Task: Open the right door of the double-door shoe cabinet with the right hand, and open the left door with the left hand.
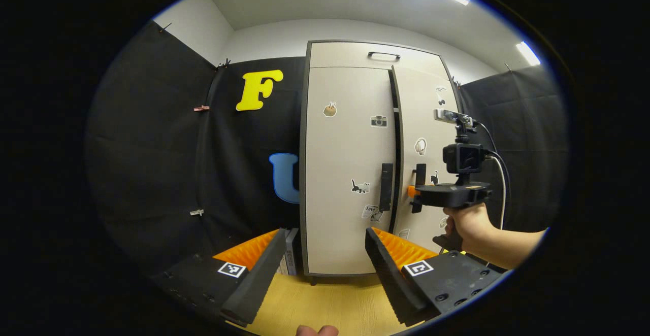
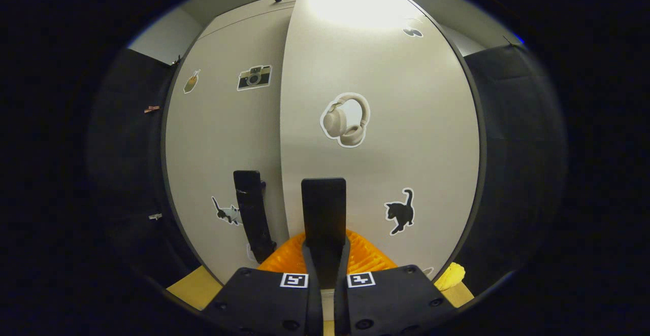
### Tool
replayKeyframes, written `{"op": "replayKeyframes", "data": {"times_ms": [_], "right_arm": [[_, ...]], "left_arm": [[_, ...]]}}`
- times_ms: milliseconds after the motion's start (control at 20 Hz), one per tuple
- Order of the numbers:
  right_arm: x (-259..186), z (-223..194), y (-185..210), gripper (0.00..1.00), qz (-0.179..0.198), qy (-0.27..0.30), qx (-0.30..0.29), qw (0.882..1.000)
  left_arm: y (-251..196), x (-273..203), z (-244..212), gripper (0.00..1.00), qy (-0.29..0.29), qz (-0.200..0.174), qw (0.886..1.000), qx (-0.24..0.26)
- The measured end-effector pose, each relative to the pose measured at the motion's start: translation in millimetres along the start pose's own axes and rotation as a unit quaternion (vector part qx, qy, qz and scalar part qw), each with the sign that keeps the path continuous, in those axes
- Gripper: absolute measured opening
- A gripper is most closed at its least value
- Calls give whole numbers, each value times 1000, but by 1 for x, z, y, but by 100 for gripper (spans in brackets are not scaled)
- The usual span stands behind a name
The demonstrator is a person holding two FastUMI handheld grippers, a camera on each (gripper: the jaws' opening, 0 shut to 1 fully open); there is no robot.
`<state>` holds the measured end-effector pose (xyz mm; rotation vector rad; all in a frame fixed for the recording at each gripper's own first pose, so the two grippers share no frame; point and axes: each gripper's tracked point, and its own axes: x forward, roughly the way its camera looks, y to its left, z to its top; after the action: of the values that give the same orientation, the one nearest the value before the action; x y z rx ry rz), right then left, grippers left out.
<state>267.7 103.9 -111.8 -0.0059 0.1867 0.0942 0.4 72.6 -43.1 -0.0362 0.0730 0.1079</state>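
The left gripper view looks from well back, straight at the whole shoe cabinet (image 1: 355,158), with booth wall on both sides. The right gripper view sits close against the right door (image 2: 381,123), facing it, its handle (image 2: 323,209) just ahead. Both views share the two doors' fronts and handles

Smooth, satin-finished panels, seemingly laminated board, form the shoe cabinet (image 1: 350,173); its right door (image 2: 406,138) throws back a soft glare from the ceiling light. Flat paper-like stickers (image 2: 346,120) dot both doors. The door handles (image 2: 323,209) look matt. Matt cloth walls (image 1: 152,148) hang behind, above a smooth, wood-toned floor (image 1: 330,300).
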Motion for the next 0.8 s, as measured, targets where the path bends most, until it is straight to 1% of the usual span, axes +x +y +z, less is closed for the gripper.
{"op": "replayKeyframes", "data": {"times_ms": [300,800], "right_arm": [[-10,2,-4,13,25,1,13,1000],[-20,7,-13,12,29,-11,15,999]], "left_arm": [[-10,-10,5,97,-4,4,1000,5],[-22,-34,11,97,-8,9,1000,12]]}}
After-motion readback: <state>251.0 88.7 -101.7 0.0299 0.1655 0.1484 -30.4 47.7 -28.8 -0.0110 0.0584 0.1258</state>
